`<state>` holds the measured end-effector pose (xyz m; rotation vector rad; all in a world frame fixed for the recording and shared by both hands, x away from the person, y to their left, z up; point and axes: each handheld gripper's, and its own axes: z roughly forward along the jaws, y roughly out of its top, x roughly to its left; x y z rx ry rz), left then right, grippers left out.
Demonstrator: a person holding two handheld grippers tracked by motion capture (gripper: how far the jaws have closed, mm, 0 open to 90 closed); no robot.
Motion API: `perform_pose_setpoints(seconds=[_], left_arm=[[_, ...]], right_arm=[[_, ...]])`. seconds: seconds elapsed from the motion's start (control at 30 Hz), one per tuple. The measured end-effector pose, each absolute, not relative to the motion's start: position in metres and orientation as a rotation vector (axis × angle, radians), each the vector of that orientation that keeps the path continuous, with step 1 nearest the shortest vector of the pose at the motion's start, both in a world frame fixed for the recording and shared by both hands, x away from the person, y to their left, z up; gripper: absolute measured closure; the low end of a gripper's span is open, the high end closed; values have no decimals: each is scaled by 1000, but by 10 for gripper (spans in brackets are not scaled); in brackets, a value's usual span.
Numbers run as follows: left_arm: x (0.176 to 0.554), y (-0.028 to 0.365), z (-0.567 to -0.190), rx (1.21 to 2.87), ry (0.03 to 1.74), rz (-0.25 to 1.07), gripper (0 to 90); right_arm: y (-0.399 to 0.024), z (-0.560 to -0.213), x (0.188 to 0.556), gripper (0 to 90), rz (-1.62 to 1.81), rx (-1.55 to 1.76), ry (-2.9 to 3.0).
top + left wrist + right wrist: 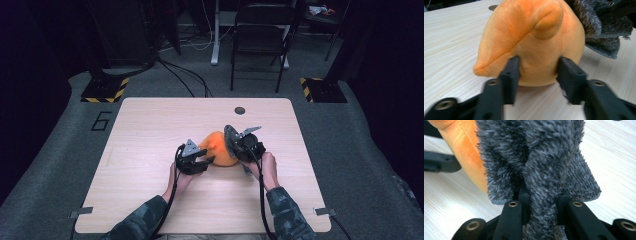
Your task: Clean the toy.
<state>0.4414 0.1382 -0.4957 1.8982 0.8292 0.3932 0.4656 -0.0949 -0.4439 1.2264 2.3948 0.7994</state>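
Observation:
An orange plush toy point(219, 148) sits on the wooden table point(150, 125), near its middle. My left gripper point(207, 161) is at the toy's near left side. In the left gripper view its jaws point(539, 62) straddle the lower front of the plush toy point(529, 32); the tips lie against the fabric without pinching it. My right gripper point(235, 147) is on the toy's right side, shut on a grey fuzzy cloth point(230, 137). That cloth point(531, 152) is bunched between the jaws point(541, 195) and drapes against the orange toy point(466, 157).
A round hole point(240, 110) sits in the table near its far edge. Beyond the table stand a folding chair point(260, 35), a desk leg and floor cables. Black and yellow weighted stand bases point(105, 90) sit at the far corners.

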Motion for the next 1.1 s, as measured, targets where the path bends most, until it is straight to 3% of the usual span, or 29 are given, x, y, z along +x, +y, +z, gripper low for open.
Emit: perform_pose_setpoints(seconds=[0.1,0.23,0.37,0.53,1.1], left_arm=[[439,136,-496,1890,826,405,745],[436,136,-491,1902,791,421,809],[433,131,-491,1899,774,431,817],[434,132,-495,1917,781,412,804],[437,133,-497,1899,763,421,775]], right_arm=[[-97,-441,465,741,804,1232,2398],[-95,-422,456,742,846,1205,2361],[-79,-402,444,740,922,1093,2351],[-66,-420,445,738,818,1052,2354],[-122,-471,481,727,716,1412,2435]])
